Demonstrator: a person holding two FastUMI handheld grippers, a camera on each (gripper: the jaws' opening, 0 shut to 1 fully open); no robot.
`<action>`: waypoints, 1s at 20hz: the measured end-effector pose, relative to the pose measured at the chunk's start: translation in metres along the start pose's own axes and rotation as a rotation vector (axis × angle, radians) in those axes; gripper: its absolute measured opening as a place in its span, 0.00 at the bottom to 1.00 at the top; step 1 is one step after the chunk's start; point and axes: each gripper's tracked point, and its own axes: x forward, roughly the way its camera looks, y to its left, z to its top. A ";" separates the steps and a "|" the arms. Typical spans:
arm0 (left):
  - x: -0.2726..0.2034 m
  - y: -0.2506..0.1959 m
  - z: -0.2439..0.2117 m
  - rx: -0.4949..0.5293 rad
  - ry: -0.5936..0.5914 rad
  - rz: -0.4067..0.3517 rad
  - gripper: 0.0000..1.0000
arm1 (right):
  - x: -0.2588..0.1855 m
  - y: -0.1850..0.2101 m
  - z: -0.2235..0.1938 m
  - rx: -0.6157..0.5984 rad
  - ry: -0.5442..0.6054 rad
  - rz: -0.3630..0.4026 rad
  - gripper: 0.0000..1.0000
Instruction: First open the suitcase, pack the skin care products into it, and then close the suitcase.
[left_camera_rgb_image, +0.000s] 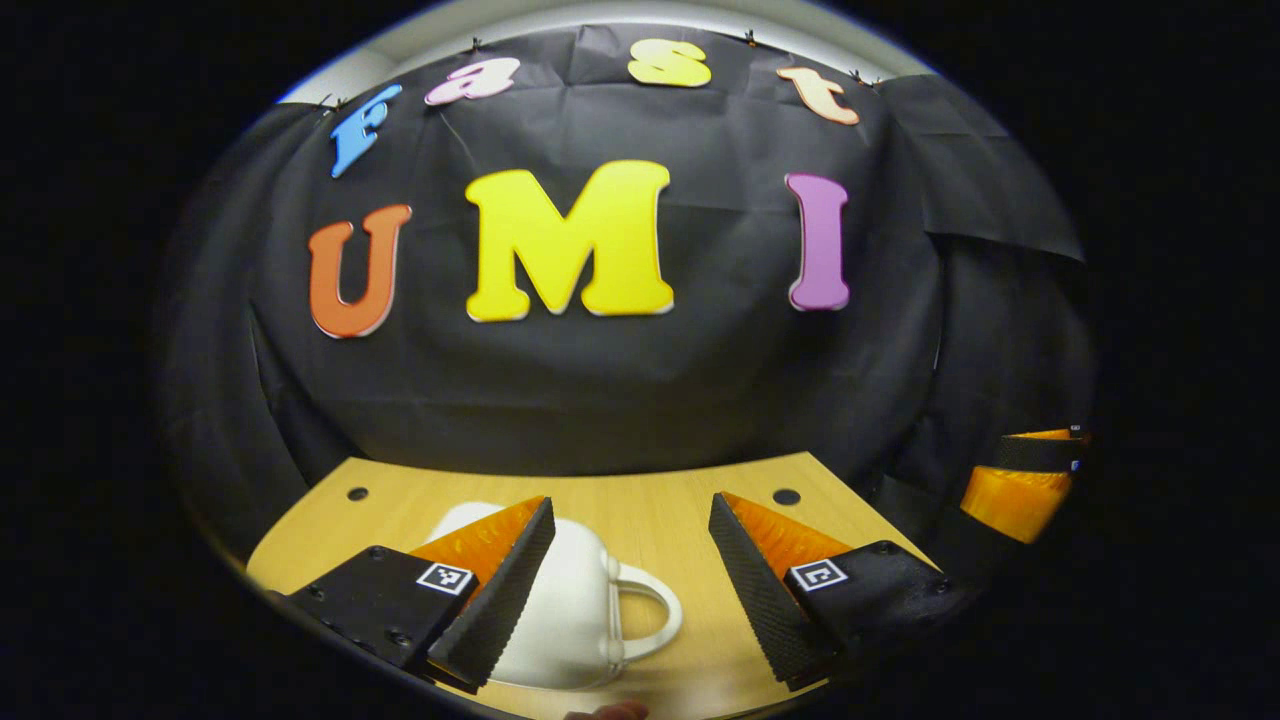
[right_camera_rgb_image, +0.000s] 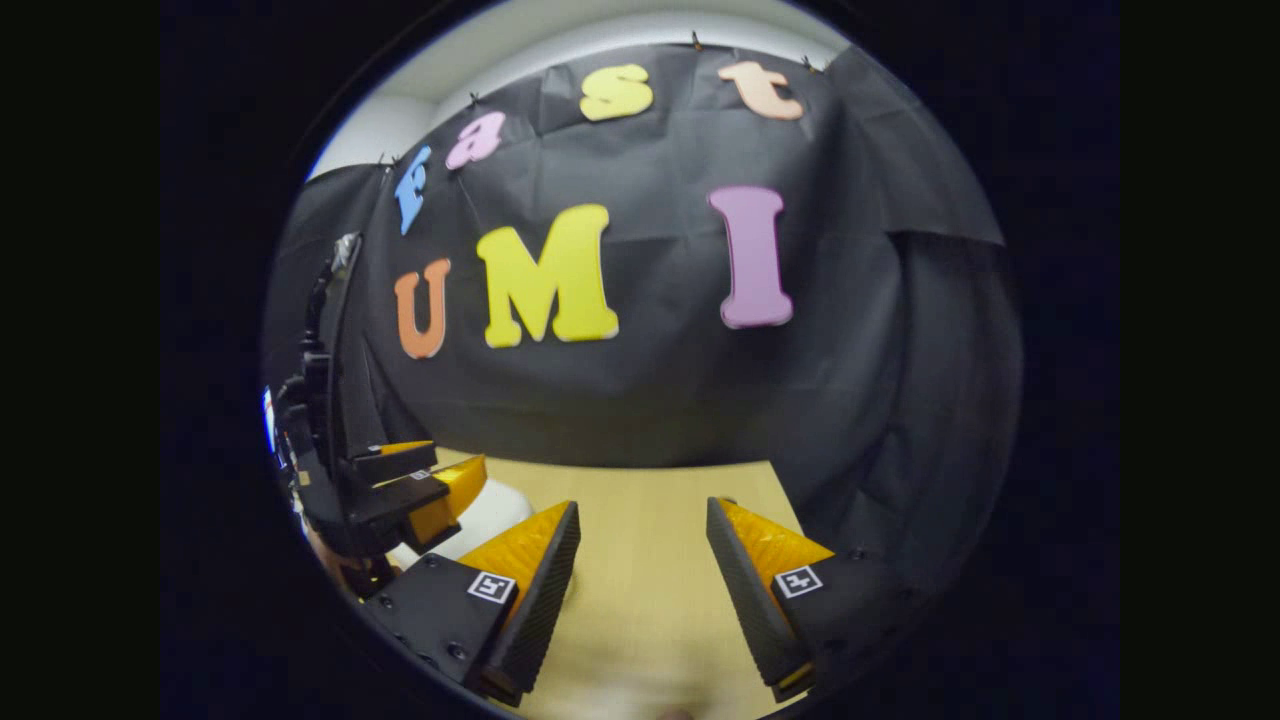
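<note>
1. Left gripper view: the left gripper (left_camera_rgb_image: 632, 540) hangs above the table (left_camera_rgb_image: 650, 520) with its jaws spread wide and nothing between them. The white suitcase (left_camera_rgb_image: 575, 600) lies on the table below, partly hidden by one finger, its handle (left_camera_rgb_image: 650, 620) pointing into the gap.
2. Right gripper view: the right gripper (right_camera_rgb_image: 642, 545) is also released and empty, over bare table (right_camera_rgb_image: 640, 600). The left gripper (right_camera_rgb_image: 425, 495) shows off to the side, with a pale bulge (right_camera_rgb_image: 490, 515) beneath it, probably the suitcase, though the view is too dim there to be sure.
3. The suitcase looks closed, so opening seems not yet done. I can make out no skin care products.
4. Risks:
   - The shell looks smooth and rounded, so a pinch on it could slip and push the suitcase across the table.
   - Pulling on the handle alone may lift the whole case instead of parting the lid, unless the other gripper steadies the base.
   - The two grippers are near each other, so reaching for the same spot could make them collide.
   - With the seam hidden, a finger could land on the wrong half.
</note>
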 end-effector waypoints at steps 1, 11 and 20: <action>-0.005 0.011 0.018 0.004 -0.044 0.023 0.99 | 0.003 0.010 0.015 -0.011 -0.045 0.009 0.75; -0.040 0.036 0.058 0.003 -0.154 0.095 0.98 | 0.000 0.050 0.053 -0.024 -0.169 -0.017 0.78; -0.041 0.034 0.057 -0.025 -0.159 0.084 0.98 | -0.006 0.036 0.058 -0.003 -0.195 -0.105 0.79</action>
